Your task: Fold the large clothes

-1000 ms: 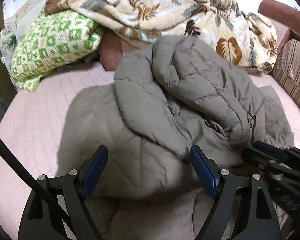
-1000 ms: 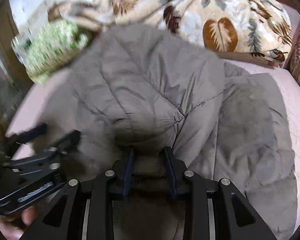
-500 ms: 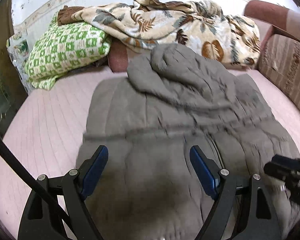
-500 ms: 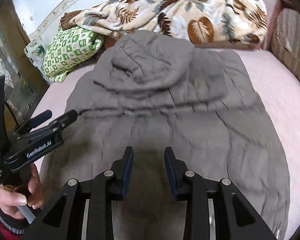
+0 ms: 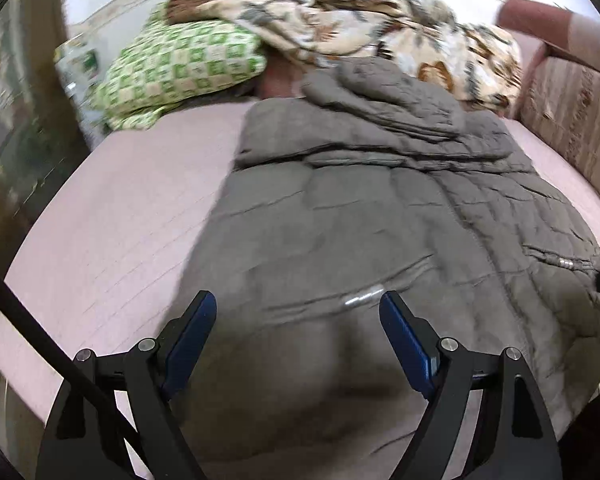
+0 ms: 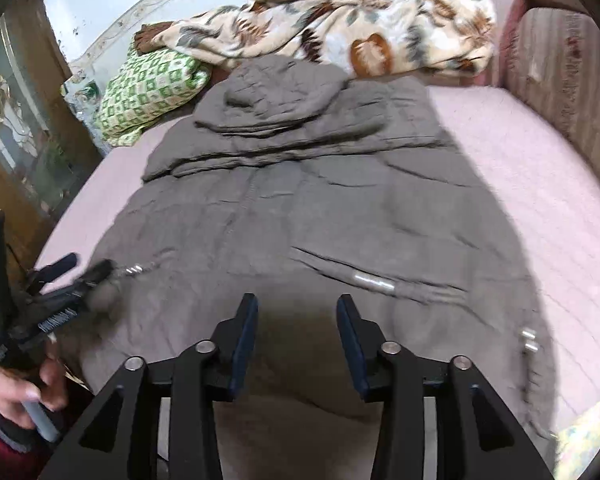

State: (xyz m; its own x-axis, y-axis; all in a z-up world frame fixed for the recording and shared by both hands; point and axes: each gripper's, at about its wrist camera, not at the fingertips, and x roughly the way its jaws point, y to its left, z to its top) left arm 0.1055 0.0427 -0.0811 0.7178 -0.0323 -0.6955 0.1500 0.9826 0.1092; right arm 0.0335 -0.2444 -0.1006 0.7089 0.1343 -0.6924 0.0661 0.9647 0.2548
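Both hand-held grippers, left [image 5: 296, 314] wide, right [image 6: 297, 316] opening, hover empty over the grey jacket [image 6: 320, 200]

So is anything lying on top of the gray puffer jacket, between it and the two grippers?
Nothing visible. The gray puffer jacket lies spread on the pink bed cover, bare under the left gripper and right gripper, whose jaws are opening. The leaf-print blanket sits behind it.
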